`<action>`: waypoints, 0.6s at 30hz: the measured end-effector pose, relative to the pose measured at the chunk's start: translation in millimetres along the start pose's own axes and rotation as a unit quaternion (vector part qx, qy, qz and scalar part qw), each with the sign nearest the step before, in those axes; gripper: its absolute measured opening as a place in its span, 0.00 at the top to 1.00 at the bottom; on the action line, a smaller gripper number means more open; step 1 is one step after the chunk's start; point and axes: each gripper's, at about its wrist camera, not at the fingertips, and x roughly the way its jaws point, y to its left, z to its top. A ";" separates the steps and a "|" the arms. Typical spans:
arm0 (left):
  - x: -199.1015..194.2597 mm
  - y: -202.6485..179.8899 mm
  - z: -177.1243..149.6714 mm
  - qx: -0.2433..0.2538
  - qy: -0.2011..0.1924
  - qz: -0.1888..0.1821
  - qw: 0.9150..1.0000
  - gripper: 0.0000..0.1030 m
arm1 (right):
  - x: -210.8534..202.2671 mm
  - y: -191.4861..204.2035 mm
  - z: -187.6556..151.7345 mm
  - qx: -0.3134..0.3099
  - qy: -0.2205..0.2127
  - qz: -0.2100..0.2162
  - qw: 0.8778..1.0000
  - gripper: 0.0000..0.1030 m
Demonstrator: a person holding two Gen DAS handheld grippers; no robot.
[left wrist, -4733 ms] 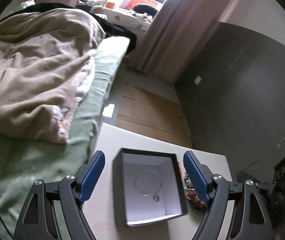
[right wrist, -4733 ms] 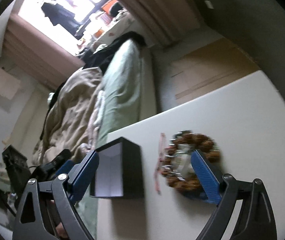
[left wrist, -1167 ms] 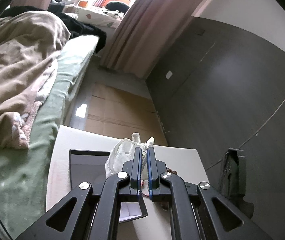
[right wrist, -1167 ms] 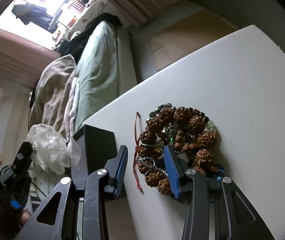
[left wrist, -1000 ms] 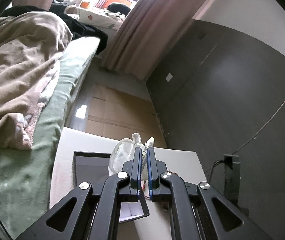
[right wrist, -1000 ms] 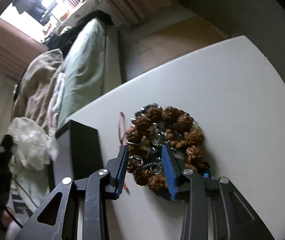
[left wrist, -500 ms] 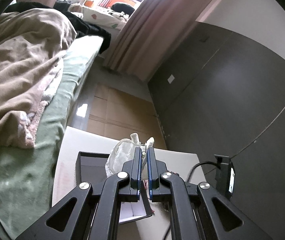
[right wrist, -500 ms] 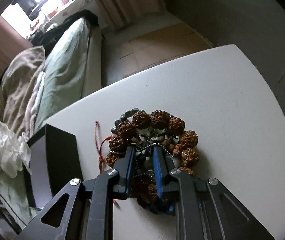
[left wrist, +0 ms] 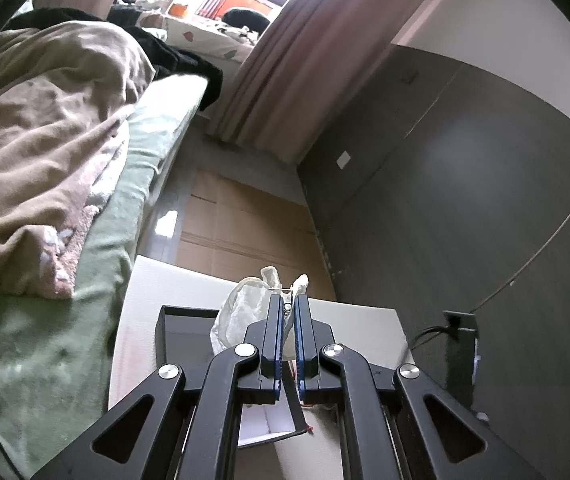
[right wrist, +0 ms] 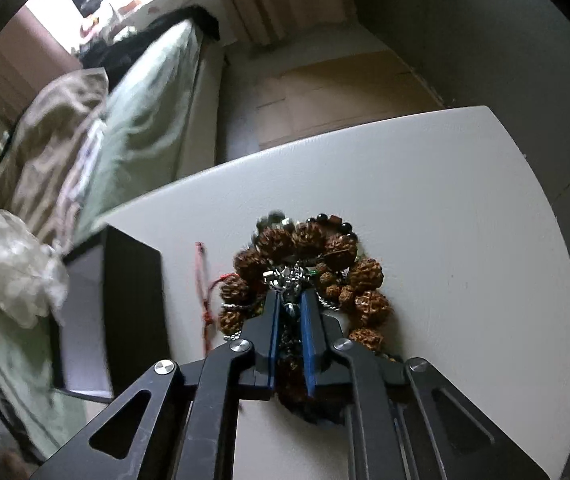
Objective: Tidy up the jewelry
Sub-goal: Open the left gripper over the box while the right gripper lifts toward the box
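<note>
My left gripper [left wrist: 288, 299] is shut on a crumpled clear plastic bag [left wrist: 241, 308] and holds it above the black jewelry box [left wrist: 181, 330] with a white inside. The bag [right wrist: 13, 268] and the box [right wrist: 125, 304] also show at the left of the right wrist view. My right gripper [right wrist: 290, 295] is shut on a silver chain [right wrist: 290, 279] in the middle of a pile of jewelry. The pile [right wrist: 313, 268] holds brown rough-bead bracelets, dark beads and a red cord [right wrist: 203, 280], and lies on the white table [right wrist: 425, 208] right of the box.
A bed with a green sheet [left wrist: 97, 264] and a beige blanket [left wrist: 41, 136] runs along the table's left side. A dark wall [left wrist: 465, 184] stands to the right. Cardboard [left wrist: 245, 224] covers the floor beyond the table's far edge.
My right gripper has closed from wide open onto the chain in the pile. My left gripper closed on the plastic bag and lifted it out of the box, and holds it still.
</note>
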 end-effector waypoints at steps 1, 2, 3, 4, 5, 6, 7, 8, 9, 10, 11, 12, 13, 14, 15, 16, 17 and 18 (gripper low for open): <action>-0.1 -0.1 0.2 0.000 0.000 -0.001 1.000 0.96 | -3.0 -0.6 1.3 0.004 -0.005 0.007 1.000 0.90; 0.0 0.1 -0.2 0.000 0.000 -0.001 1.000 0.96 | -8.3 -2.6 1.4 0.010 -0.009 0.018 1.000 0.90; -0.1 -0.1 -0.1 0.001 0.000 -0.001 1.000 0.96 | -12.3 -5.5 0.6 0.015 -0.012 0.026 0.999 0.90; -0.6 -0.2 0.0 0.002 0.000 -0.002 1.000 0.96 | -15.5 -7.1 0.6 0.020 -0.015 0.033 0.999 0.90; -0.4 -0.4 0.0 0.003 0.000 -0.001 1.000 0.96 | -20.3 -9.1 0.2 0.026 -0.019 0.044 0.998 0.90; -0.5 -0.4 0.1 0.003 0.000 -0.001 1.000 0.96 | -22.8 -9.7 -0.2 0.030 -0.023 0.052 0.998 0.90; -1.1 -0.2 0.4 0.004 0.000 -0.002 1.000 0.96 | -25.9 -9.8 -1.1 0.032 -0.027 0.059 0.997 0.90; -1.7 0.1 0.5 0.004 -0.001 -0.001 1.000 0.96 | -30.5 -9.5 -1.0 0.033 -0.032 0.066 0.997 0.90; -2.1 0.5 0.9 0.004 -0.002 -0.001 1.000 0.96 | -35.5 -9.1 -1.0 0.034 -0.037 0.071 0.996 0.90; -3.0 1.2 1.3 0.004 -0.003 0.000 1.000 0.96 | -38.1 -8.3 -1.3 0.033 -0.042 0.077 0.996 0.90; -3.7 1.6 1.5 0.003 -0.004 0.000 1.000 0.96 | -43.1 -7.0 -1.3 0.032 -0.045 0.085 0.995 0.90; -4.5 2.5 1.7 0.003 -0.005 0.000 1.000 0.96 | -44.0 -4.2 0.3 0.032 -0.047 0.090 0.994 0.90; -5.4 3.3 2.1 0.002 -0.006 0.001 1.000 0.96 | -47.8 -3.8 0.6 0.033 -0.051 0.098 0.993 0.90; -6.6 3.4 2.1 0.002 -0.007 0.001 1.000 0.96 | -52.6 -3.0 0.6 0.034 -0.056 0.106 0.992 0.90; -7.5 3.9 2.4 0.001 -0.008 0.001 1.000 0.96 | -55.5 -0.8 0.4 0.034 -0.060 0.109 0.992 0.90; -8.3 4.0 2.4 0.001 -0.008 0.001 1.000 0.96 | -59.3 -0.1 1.2 0.033 -0.066 0.115 0.991 0.90; -9.1 4.2 2.5 0.001 -0.009 0.002 1.000 0.96 | -63.8 1.9 1.7 0.032 -0.073 0.122 0.989 0.90; -10.0 4.3 2.6 0.002 -0.009 0.002 1.000 0.96 | -68.0 3.1 2.2 0.030 -0.078 0.126 0.988 0.90</action>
